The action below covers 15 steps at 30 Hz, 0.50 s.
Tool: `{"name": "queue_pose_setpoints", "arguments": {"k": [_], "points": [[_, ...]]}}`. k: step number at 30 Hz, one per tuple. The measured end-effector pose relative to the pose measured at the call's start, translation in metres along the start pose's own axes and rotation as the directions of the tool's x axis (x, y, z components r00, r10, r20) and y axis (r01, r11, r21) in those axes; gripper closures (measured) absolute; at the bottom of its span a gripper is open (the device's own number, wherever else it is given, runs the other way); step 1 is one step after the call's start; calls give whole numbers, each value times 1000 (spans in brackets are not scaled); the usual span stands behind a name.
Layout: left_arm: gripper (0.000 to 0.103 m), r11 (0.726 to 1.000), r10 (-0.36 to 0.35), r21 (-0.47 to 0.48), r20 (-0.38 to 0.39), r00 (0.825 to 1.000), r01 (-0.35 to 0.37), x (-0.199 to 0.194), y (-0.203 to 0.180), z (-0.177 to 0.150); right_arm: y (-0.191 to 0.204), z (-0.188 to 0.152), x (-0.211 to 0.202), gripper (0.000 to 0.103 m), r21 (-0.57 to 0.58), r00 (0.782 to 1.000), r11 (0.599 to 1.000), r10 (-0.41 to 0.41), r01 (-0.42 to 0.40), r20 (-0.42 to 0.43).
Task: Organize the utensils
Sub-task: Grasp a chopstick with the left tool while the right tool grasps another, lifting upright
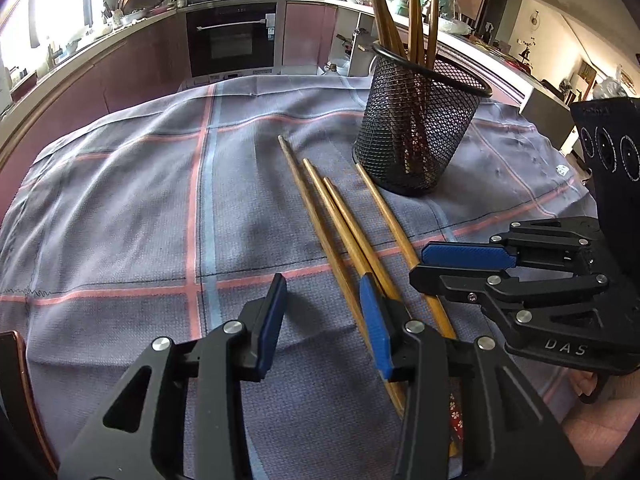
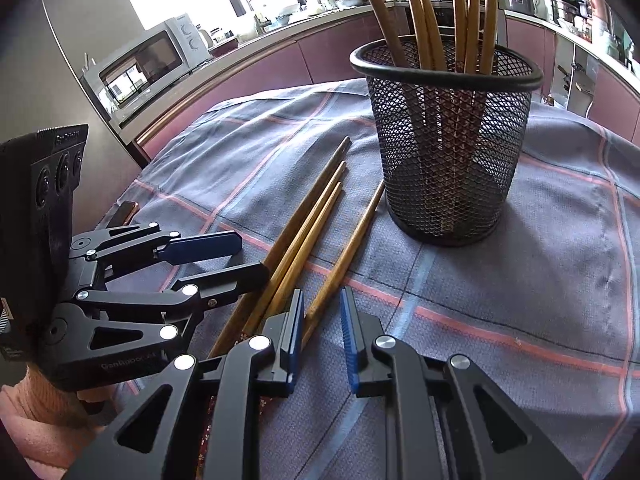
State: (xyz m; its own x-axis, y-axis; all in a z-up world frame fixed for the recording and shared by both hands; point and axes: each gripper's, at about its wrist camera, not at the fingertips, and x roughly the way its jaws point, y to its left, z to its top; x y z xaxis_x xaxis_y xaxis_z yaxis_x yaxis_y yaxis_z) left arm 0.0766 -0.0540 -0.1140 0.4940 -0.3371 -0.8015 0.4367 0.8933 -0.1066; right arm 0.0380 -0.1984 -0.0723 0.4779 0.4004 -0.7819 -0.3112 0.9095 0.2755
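Several wooden chopsticks [image 1: 340, 216] lie side by side on the checked cloth, also in the right wrist view [image 2: 308, 224]. A black mesh holder [image 1: 416, 132] stands just beyond them with several chopsticks upright inside; it also shows in the right wrist view [image 2: 448, 140]. My left gripper [image 1: 324, 320] is open, low over the cloth, its right finger above the lying chopsticks. My right gripper [image 2: 322, 336] is open, and the rightmost lying chopstick runs under the gap between its fingers. Each gripper shows in the other's view, the right one [image 1: 460, 264] and the left one [image 2: 216, 256].
The grey cloth [image 1: 140, 200] with pink and blue lines covers the table. A phone-like object [image 2: 124, 212] lies near the left edge. Kitchen counters, an oven [image 1: 232, 40] and a microwave [image 2: 148, 64] stand beyond the table.
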Motion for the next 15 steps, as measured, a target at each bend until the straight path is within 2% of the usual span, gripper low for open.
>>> {"name": "queue_pose_setpoints", "arguments": {"k": [10, 15], "points": [[68, 1000, -21, -20, 1, 1000, 21, -3, 5, -2, -5, 1, 0, 93, 4, 1000, 1000, 1, -1, -3], [73, 998, -38, -44, -1, 999, 38, -6, 10, -4, -7, -2, -2, 93, 11, 1000, 1000, 7, -7, 3]]}}
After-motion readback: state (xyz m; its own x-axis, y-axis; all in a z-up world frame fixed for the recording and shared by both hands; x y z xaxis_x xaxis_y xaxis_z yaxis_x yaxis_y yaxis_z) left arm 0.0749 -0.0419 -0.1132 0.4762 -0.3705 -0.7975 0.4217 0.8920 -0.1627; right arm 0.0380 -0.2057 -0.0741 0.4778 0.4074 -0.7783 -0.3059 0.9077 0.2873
